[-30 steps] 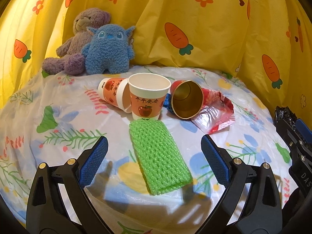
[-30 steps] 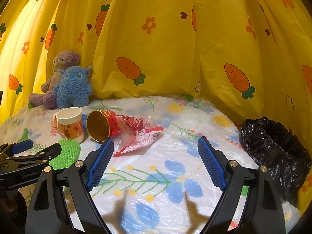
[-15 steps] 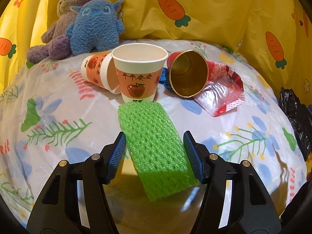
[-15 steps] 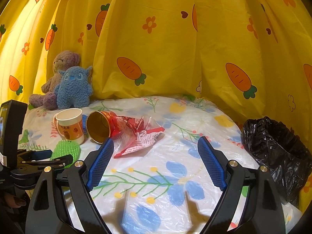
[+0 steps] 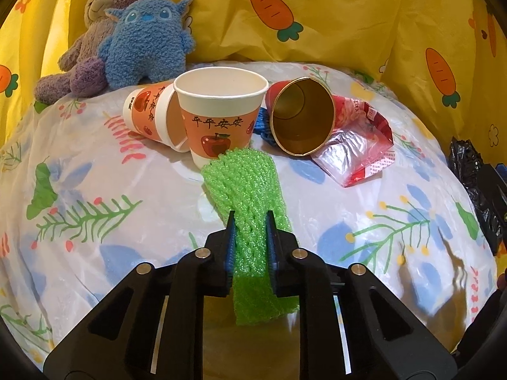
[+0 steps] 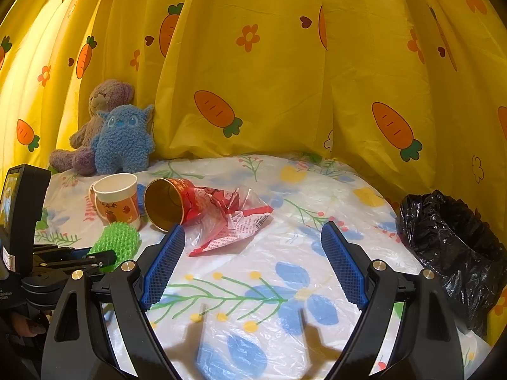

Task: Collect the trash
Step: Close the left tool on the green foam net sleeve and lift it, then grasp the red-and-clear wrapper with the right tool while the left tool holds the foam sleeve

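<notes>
Green foam net (image 5: 245, 190) sits pinched inside the left gripper (image 5: 250, 224).

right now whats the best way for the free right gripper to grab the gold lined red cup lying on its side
Probably by the rim of the red cup. It lies on its side, open mouth toward the right gripper, so one finger could slip inside and one outside, coming in from the front. The snack wrapper crowds its far end.

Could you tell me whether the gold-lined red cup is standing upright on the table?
No, the red cup lies on its side beside the upright paper cup, with its open mouth facing the camera.
</notes>
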A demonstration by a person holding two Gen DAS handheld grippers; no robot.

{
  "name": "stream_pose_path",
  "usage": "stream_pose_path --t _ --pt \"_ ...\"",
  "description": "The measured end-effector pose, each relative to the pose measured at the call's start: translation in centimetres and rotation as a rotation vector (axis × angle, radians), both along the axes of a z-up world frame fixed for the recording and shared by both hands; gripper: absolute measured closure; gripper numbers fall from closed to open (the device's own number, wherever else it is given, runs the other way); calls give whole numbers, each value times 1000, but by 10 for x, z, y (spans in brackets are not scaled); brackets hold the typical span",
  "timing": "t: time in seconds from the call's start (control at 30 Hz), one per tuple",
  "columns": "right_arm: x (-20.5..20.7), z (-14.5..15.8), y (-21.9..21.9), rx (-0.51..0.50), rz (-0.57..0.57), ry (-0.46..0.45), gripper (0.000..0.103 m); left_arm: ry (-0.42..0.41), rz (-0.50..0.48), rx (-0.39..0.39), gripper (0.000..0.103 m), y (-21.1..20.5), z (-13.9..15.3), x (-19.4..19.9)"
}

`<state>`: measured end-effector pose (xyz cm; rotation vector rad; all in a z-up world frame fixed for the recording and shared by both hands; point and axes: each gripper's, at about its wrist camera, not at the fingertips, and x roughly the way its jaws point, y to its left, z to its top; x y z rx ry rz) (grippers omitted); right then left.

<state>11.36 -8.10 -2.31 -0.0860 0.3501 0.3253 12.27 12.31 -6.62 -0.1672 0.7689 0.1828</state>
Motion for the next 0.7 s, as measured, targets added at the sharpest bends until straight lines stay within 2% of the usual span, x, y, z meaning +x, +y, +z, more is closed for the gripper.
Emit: stream_pose_path --t 0.2,0.43,0.7 --pt "3 -2 4 -12 6 6 18 -68 6 -53 92 8 8 -9" --pt "18 -1 17 -27 24 29 19 -177 -11 -76 92 11 36 -25" --pt "55 -2 41 -72 56 91 35 -265 14 -62 92 16 59 -34"
